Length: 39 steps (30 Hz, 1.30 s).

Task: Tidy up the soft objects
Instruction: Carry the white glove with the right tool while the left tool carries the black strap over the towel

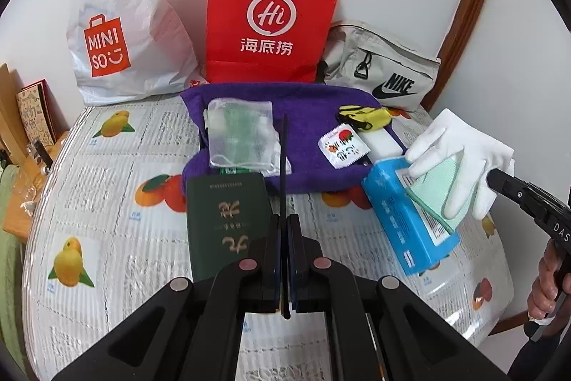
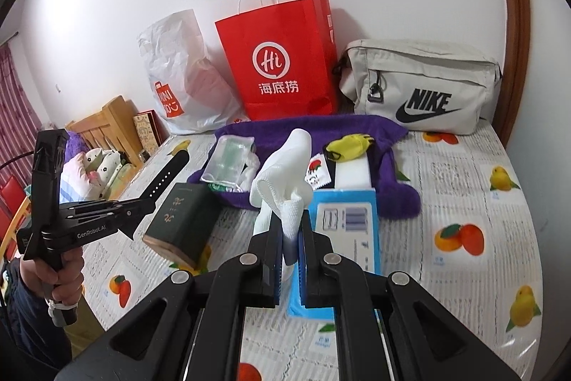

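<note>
My white glove [image 2: 285,166] hid part of the blue packet [image 2: 342,220] behind it. The small print on the green booklet [image 1: 228,220] was too blurred to read. The frame's edge cut off my right hand [image 1: 546,284].

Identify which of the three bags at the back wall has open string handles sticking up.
The red paper bag, standing between the white plastic bag and the beige Nike pouch; only it has white handles.

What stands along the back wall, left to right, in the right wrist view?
White Miniso plastic bag → red paper bag → beige Nike pouch.
</note>
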Motion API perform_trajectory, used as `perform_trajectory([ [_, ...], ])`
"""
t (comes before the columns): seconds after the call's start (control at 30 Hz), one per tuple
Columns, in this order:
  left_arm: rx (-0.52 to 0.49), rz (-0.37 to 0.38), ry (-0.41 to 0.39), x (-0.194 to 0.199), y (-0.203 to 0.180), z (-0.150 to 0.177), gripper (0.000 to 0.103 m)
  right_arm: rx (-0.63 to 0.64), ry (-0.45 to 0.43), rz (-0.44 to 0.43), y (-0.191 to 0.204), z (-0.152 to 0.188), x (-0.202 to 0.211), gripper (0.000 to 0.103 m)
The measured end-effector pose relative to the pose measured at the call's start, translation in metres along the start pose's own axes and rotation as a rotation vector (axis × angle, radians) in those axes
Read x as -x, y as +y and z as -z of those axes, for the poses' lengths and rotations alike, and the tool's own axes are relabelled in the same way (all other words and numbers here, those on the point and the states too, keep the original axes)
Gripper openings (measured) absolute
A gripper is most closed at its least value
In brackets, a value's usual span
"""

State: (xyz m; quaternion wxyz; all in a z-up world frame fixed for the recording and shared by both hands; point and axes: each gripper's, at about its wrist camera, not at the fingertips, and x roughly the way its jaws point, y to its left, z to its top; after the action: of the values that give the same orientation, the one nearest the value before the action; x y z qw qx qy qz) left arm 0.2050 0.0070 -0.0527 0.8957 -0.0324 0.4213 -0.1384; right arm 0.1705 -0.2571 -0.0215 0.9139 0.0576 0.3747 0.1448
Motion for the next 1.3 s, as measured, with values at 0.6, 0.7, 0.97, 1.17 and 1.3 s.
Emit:
perform_trajectory([
  [0.6, 0.022, -0.025, -0.007, -0.027, 0.016, -0.046, 0.004, 0.011, 0.008, -0.011, -0.004, -0.047, -0.05, 0.007],
  [0.7, 0.024, -0.027, -0.006, -0.032, 0.018, -0.052, 0.004, 0.006, 0.008, -0.012, -0.007, -0.055, -0.058, 0.007],
  [0.97, 0.033, -0.017, 0.012, -0.058, 0.021, -0.07, 0.004, 0.001, 0.01, -0.007, -0.015, -0.072, -0.084, 0.007],
  [1.17, 0.032, -0.007, 0.023, -0.078, 0.021, -0.083, 0.004, -0.015, 0.027, -0.006, -0.025, -0.079, -0.108, 0.007],
  [1.3, 0.031, 0.0, 0.028, -0.09, 0.02, -0.09, 0.004, -0.022, 0.043, -0.011, -0.031, -0.085, -0.126, 0.007],
])
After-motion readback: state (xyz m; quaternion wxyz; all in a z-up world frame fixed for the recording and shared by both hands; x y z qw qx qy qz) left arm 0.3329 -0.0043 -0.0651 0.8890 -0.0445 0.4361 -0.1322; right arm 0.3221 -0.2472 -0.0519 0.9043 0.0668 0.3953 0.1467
